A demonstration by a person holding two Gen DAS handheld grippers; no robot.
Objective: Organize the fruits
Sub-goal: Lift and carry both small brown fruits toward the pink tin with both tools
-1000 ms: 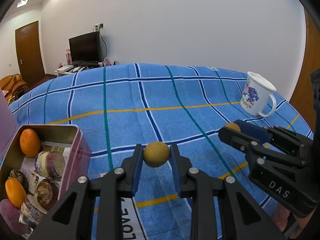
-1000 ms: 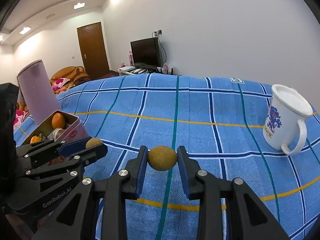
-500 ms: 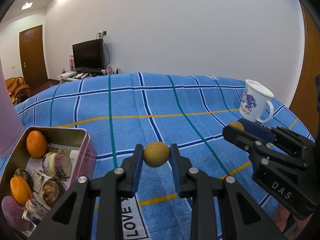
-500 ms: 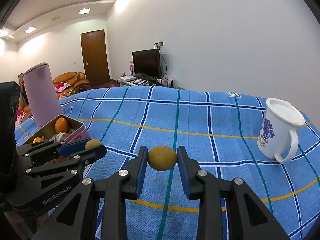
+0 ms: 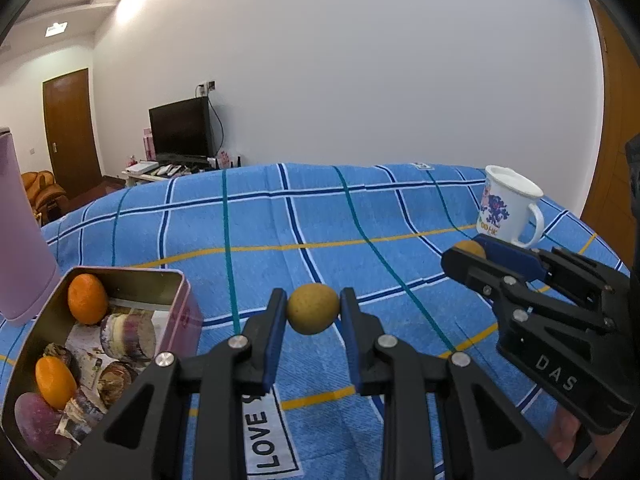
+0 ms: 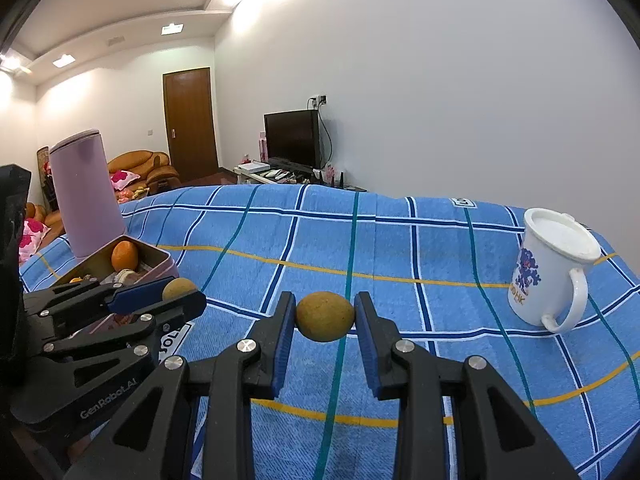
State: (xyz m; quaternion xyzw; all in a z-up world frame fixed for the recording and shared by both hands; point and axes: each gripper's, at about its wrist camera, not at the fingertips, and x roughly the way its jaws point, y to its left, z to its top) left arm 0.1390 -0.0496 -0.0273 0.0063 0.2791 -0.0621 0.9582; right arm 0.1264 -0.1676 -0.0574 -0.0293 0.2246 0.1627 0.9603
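Blue plaid cloth (image 5: 320, 216) covers the table, with a white wall and a dark television behind. Left claw (image 5: 313, 312) is closed on a small round yellow-brown fruit (image 5: 313, 309), pinched between its blue pads and held clear of the cloth. Right claw (image 6: 325, 317) grips a second, slightly oval fruit (image 6: 325, 317) the same way, its long axis running across from pad to pad. An open tin (image 5: 168, 280) lies low and to the left of the left claw, near it, already holding two oranges (image 5: 87, 299) among wrapped items; a lilac tumbler (image 6: 86, 196) stands just behind it. From the right claw the tin (image 6: 158, 258) lies further left, beyond the left claw (image 6: 180, 294), so the left hand is the nearer of the two and would probably deliver first. A lidded mug (image 6: 554, 268) stands well apart on the right, away from any path to the tin.
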